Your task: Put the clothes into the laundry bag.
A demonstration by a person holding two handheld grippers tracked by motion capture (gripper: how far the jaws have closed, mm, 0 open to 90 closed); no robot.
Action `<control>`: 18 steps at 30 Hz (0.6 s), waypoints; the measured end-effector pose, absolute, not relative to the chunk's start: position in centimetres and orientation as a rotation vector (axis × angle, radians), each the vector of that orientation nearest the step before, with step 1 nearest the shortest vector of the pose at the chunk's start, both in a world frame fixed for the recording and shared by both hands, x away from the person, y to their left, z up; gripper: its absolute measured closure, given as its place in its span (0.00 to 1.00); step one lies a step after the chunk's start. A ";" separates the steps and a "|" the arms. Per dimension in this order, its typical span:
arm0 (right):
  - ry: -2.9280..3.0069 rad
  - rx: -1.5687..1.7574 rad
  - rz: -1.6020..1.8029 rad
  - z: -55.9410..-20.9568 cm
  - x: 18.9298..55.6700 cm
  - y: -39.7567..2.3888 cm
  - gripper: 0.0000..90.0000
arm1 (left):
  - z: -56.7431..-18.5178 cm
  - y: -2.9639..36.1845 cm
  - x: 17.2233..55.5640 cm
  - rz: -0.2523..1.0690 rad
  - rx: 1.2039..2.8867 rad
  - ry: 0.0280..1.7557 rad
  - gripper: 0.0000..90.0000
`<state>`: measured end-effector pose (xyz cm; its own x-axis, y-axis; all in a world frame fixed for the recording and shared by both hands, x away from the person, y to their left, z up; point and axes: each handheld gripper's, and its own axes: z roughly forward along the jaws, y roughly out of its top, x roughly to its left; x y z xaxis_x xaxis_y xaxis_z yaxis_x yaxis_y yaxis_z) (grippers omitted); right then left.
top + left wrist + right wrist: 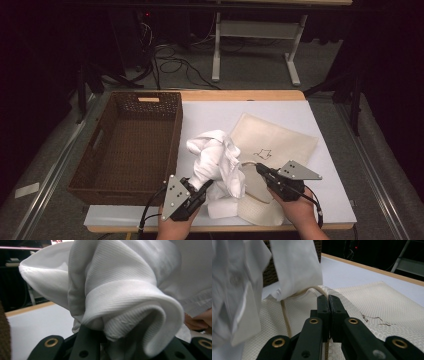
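Observation:
A crumpled white garment (pixel 217 155) is lifted off the table, bunched up in my left gripper (pixel 205 185), whose jaws are shut on its ribbed folds (pixel 125 290). Beside it lies a cream mesh bag (pixel 280 140) with a small dark mark, flat on the white sheet. My right gripper (pixel 328 298) is shut on the bag's near rim, where a tan drawstring (pixel 285 315) runs along the edge. Part of the garment (pixel 294 265) hangs over the bag's left side in the right gripper view. A hand holds each gripper at the table's near edge.
A dark brown wicker basket (pixel 175 135) stands empty at the left of the table, close beside the raised garment. The white sheet (pixel 280 107) covers the tabletop. Beyond the table are a white stand and cables on the floor.

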<state>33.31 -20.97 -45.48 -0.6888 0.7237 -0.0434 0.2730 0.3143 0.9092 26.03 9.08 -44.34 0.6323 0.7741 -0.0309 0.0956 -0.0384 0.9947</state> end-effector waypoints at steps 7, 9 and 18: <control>2.124 0.886 1.369 -45.3 33.2 -21.3 1.00 | -45.8 6.8 26.6 0.623 1.586 0.762 0.83; 2.124 0.881 1.365 -45.3 33.2 -21.4 1.00 | -45.8 6.6 26.6 0.636 1.589 0.758 0.83; 2.125 0.881 1.383 -45.2 33.1 -21.5 1.00 | -45.8 4.9 27.7 0.667 1.556 0.763 0.83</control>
